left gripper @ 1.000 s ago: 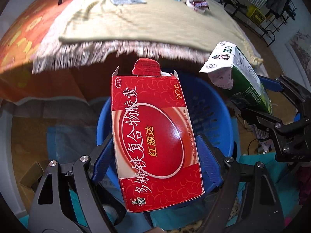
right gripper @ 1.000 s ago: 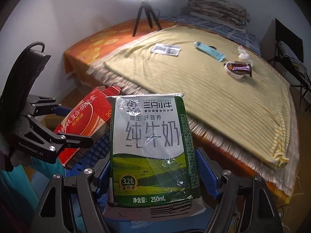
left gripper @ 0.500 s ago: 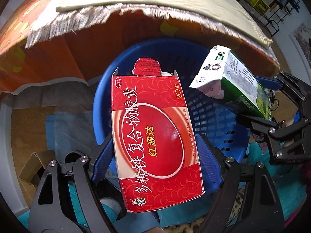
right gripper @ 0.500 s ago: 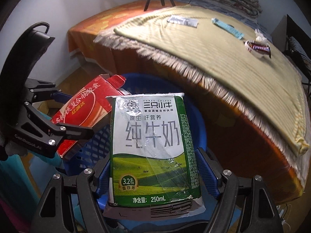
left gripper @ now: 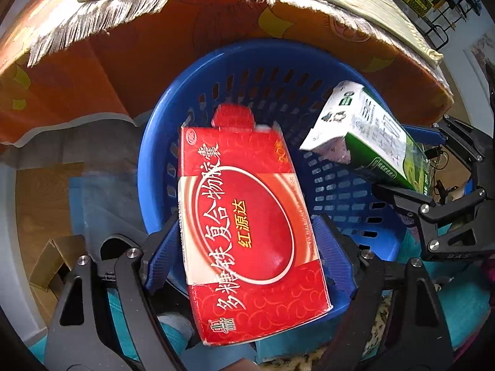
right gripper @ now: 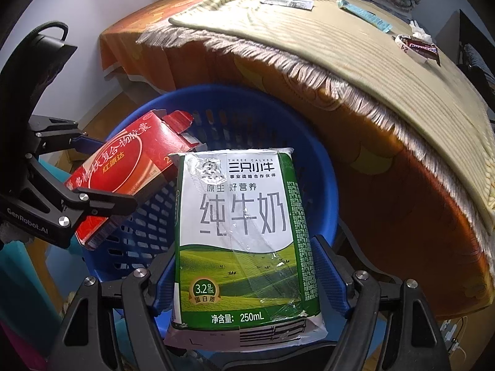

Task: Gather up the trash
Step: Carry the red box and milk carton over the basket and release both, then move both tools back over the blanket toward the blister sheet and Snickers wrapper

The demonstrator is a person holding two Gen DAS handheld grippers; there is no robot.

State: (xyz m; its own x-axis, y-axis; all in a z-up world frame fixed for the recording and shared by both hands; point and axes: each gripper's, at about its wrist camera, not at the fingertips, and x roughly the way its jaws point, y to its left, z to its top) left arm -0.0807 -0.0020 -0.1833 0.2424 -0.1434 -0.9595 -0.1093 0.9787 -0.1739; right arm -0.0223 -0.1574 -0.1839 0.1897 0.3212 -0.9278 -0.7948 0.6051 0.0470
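My left gripper (left gripper: 247,247) is shut on a red medicine box (left gripper: 247,228) with its top flap open, held over the blue plastic basket (left gripper: 247,58). My right gripper (right gripper: 244,275) is shut on a green and white 250 mL milk carton (right gripper: 244,232), also held over the basket (right gripper: 321,160). The carton (left gripper: 371,136) and right gripper show at the right of the left wrist view. The red box (right gripper: 123,167) and left gripper show at the left of the right wrist view. The basket looks empty inside.
The basket stands on the floor against a bed with an orange sheet (right gripper: 386,191) and a fringed yellow-green blanket (right gripper: 355,49). On the blanket lie a white wrapper (right gripper: 290,1), a blue packet (right gripper: 365,15) and a dark snack wrapper (right gripper: 417,48). A cardboard piece (left gripper: 52,262) lies at the left.
Both grippers have dropped lower and tilted down toward the basket. The bed top has slid up out of the left wrist view. Both items stay gripped.
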